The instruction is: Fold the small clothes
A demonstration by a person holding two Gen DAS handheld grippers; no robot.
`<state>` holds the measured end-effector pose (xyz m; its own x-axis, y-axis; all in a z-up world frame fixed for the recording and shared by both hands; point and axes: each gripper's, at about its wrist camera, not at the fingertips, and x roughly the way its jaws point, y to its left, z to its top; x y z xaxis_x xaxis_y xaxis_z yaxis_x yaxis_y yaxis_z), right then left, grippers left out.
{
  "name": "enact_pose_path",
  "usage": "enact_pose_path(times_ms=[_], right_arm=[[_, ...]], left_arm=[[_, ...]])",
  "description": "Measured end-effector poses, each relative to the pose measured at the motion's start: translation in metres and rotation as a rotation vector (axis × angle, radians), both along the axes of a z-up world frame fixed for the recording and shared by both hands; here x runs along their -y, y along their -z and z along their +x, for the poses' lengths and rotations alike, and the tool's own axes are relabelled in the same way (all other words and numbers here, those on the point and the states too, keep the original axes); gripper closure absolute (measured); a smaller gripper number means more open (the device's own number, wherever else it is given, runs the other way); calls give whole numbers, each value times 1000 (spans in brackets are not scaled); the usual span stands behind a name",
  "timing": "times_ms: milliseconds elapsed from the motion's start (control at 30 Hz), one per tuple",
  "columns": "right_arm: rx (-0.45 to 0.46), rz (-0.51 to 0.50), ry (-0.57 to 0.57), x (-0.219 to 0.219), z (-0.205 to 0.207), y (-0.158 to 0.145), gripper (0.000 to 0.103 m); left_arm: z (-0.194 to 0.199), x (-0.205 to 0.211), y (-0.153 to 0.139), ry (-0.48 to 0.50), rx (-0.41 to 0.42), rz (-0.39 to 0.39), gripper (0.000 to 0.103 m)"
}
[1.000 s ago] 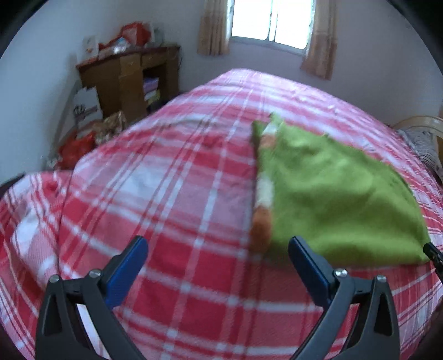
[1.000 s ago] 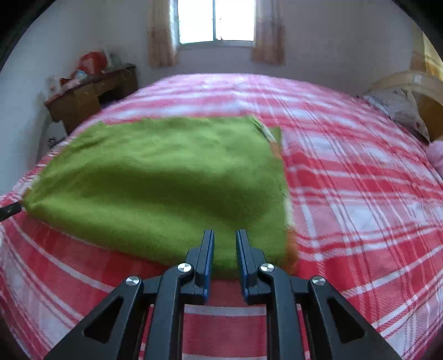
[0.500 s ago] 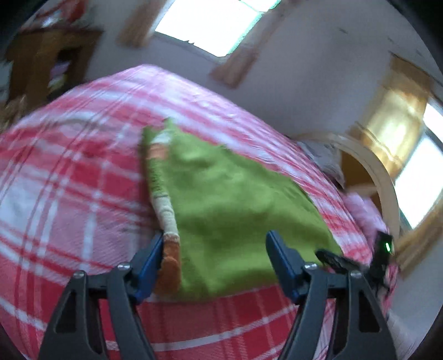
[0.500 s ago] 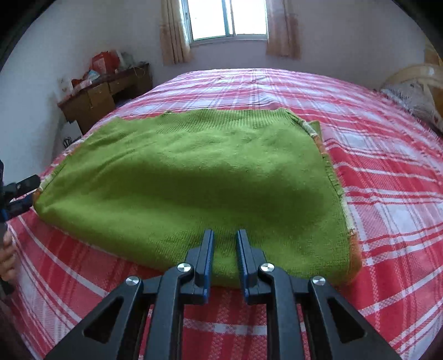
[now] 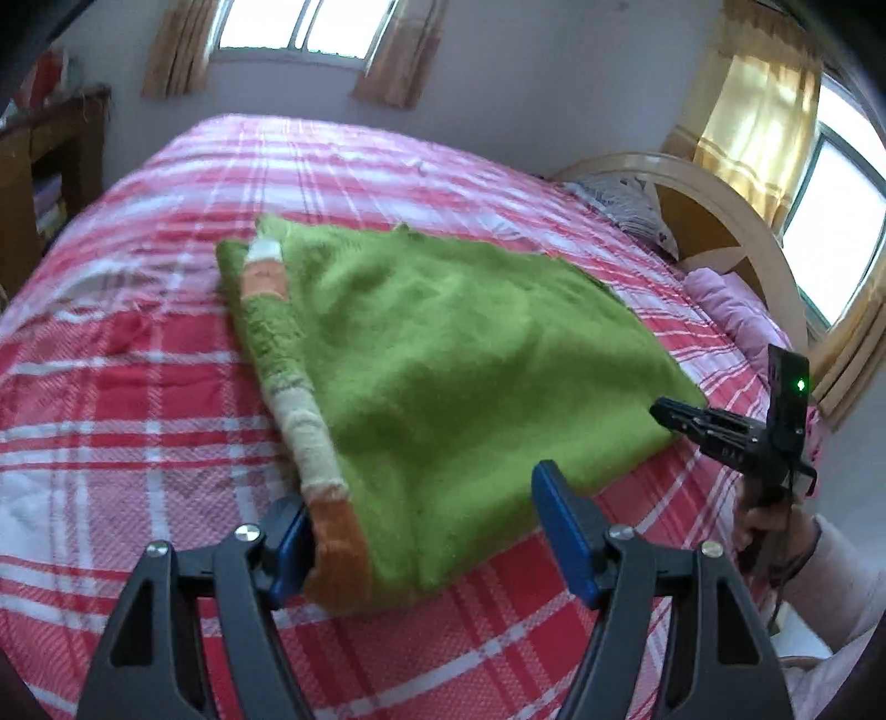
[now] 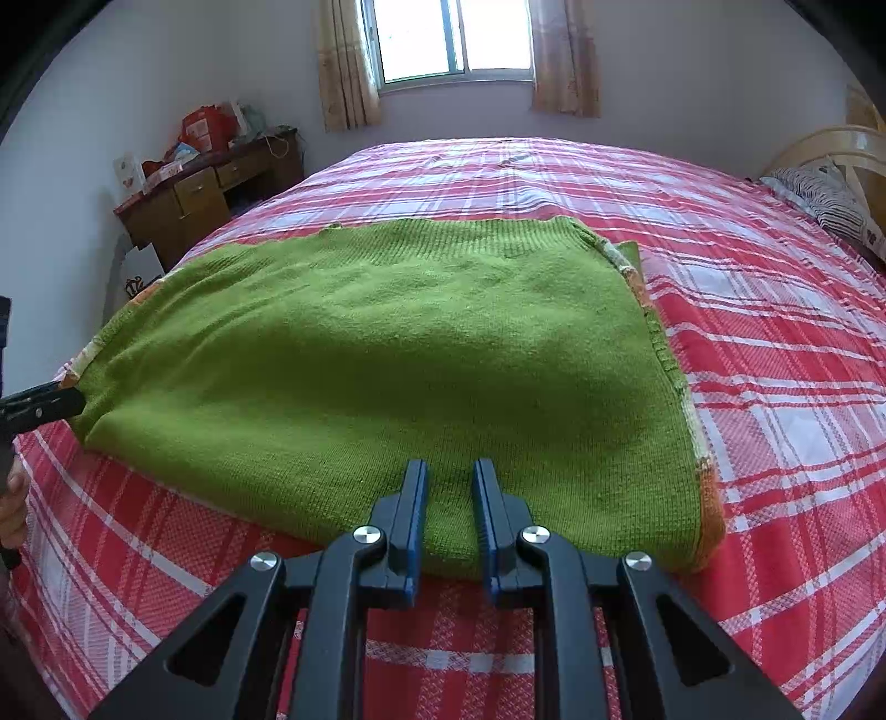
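Knitwear fills both my views: a green knitted sweater with an orange, cream and green striped band (image 5: 470, 365) lies folded flat on the bed with the red, pink and white plaid cover (image 5: 138, 387), toward the near edge. My left fingers (image 5: 421, 531) stand well apart and straddle its near corner; the left pad rests against the orange end of the striped band (image 5: 338, 531), while the right pad hangs clear above the green knit, so nothing is pinched there. My right fingers (image 6: 448, 520) are drawn nearly together over the sweater's near hem, with a narrow strip of green knit (image 6: 387, 354) showing in the slit between them; whether the pads really bite the cloth I cannot tell. From the left view, my right tool (image 5: 720, 432) sits at the sweater's far corner, a green light glowing on its body, my hand and pale sleeve (image 5: 786, 548) behind it. Around the bed: a brown wooden desk with drawers (image 6: 205, 199) piled with red bags against the left wall, a curtained window (image 6: 454, 39) straight ahead, a cream curved headboard (image 5: 720, 221) with a patterned pillow (image 5: 631, 210) and a lilac quilt (image 5: 731, 310) at the right. Nothing lies on the sweater or across my reach.
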<state>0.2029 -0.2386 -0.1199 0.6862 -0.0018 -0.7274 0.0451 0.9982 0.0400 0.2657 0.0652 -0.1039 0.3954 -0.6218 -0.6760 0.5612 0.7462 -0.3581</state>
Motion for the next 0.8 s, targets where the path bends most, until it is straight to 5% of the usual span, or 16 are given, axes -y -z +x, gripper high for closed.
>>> enact_pose_path(times_ms=[33, 167, 300, 467, 533, 600, 733, 800], right_arm=[[0, 4, 0, 1, 0, 0, 86], [4, 18, 0, 3, -1, 1, 86], [5, 20, -1, 4, 0, 1, 85], [-10, -3, 5, 1, 2, -1, 85], [-14, -28, 27, -5, 3, -7, 85], [34, 5, -14, -19, 1, -20, 85], [83, -1, -158, -72, 11, -35, 85], [58, 30, -201, -88, 17, -28, 85]], left_arm=[[-3, 1, 1, 14, -17, 13, 33], [-16, -17, -1, 75, -63, 39, 73], [-22, -52, -1, 0, -83, 29, 81], [-25, -91, -5, -205, -60, 32, 81], [-25, -95, -9, -255, -60, 14, 75], [-26, -91, -17, -300, -37, -4, 53], [-26, -49, -39, -305, 59, -21, 30], [-24, -12, -44, -320, 124, 64, 21]])
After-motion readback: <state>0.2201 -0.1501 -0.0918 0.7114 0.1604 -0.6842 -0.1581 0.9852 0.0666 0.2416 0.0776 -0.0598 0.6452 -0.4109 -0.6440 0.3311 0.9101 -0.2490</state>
